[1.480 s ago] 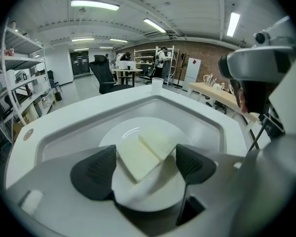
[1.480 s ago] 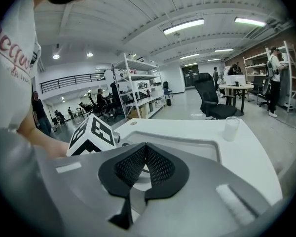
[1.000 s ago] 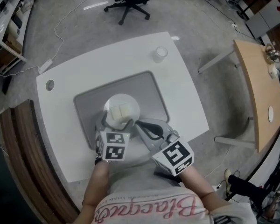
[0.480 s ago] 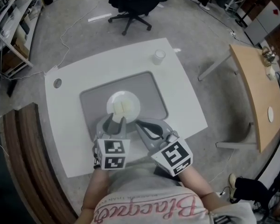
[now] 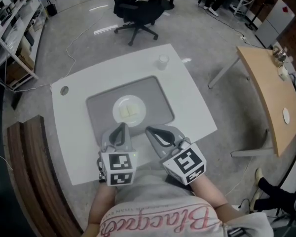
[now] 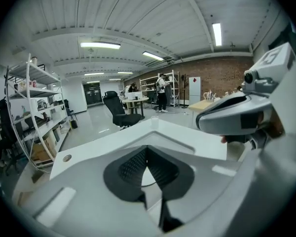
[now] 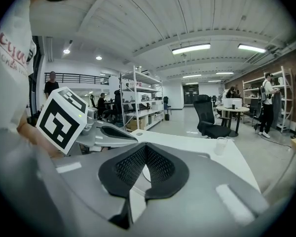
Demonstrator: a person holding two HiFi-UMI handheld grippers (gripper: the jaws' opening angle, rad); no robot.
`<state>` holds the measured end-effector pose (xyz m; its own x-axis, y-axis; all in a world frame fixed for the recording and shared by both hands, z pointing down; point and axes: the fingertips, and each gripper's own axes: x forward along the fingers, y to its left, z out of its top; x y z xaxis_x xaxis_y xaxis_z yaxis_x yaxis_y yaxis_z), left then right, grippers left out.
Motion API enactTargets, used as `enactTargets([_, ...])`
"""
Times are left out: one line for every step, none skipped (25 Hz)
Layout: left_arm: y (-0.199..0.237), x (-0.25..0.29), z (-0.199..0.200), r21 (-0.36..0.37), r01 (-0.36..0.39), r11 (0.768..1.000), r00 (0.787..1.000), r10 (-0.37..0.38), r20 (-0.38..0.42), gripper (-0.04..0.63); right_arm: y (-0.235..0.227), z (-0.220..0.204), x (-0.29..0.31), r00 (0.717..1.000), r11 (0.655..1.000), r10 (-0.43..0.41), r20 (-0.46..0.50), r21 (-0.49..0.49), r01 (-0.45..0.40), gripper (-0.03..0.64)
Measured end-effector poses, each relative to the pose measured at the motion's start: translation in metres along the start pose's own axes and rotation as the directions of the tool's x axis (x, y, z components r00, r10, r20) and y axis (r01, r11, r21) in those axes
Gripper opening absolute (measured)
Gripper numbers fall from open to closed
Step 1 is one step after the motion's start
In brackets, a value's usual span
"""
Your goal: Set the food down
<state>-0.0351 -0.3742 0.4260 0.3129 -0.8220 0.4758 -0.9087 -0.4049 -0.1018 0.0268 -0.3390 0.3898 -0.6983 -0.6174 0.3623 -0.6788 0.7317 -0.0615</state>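
Observation:
Two pale pieces of food point(image 5: 129, 111) lie on a white plate point(image 5: 116, 104) in the middle of a grey mat point(image 5: 99, 107) on the white table point(image 5: 190, 100). My left gripper point(image 5: 120, 128) hovers just short of the plate's near rim, shut with nothing between its pads point(image 6: 147, 150). My right gripper point(image 5: 149, 130) hangs beside it over the mat's near edge, also shut and empty point(image 7: 145, 147). Neither gripper touches the plate or the food.
A clear cup point(image 5: 163, 59) stands at the table's far right corner, and a round cable hole point(image 5: 64, 90) is at the far left. A black office chair point(image 5: 138, 11) sits beyond the table. A wooden table point(image 5: 264, 90) stands to the right, a curved brown bench point(image 5: 32, 167) to the left.
My left gripper let go of the food on the plate, drew back toward me and closed its jaws. The right gripper stayed put. The food stays on the plate.

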Motion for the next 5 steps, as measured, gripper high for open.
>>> enactTargets([-0.002, -0.002, 0.001, 0.000, -0.001, 1.000, 1.000, 0.001, 0.006, -0.002, 0.001, 0.000, -0.001, 1.000, 1.000, 0.003, 0.004, -0.009, -0.003, 0.000])
enactTargets([-0.003, -0.004, 0.002, -0.001, -0.002, 1.000, 1.000, 0.002, 0.012, -0.002, 0.002, 0.000, -0.003, 1.000, 1.000, 0.005, 0.008, -0.019, -0.005, 0.000])
enactTargets([-0.005, -0.007, 0.004, -0.002, -0.003, 1.000, 1.000, 0.003, 0.019, -0.002, 0.003, 0.001, -0.005, 1.000, 1.000, 0.007, 0.011, -0.027, -0.006, 0.000])
enactTargets([-0.006, -0.010, 0.006, -0.004, -0.003, 1.000, 1.000, 0.003, 0.027, -0.002, 0.003, 0.002, -0.007, 1.000, 0.999, 0.007, 0.015, -0.034, -0.007, 0.000])
enactTargets([-0.008, -0.012, 0.008, -0.005, -0.003, 1.000, 0.999, 0.003, 0.035, -0.002, 0.004, 0.002, -0.009, 1.000, 0.999, 0.007, 0.018, -0.041, -0.006, 0.000])
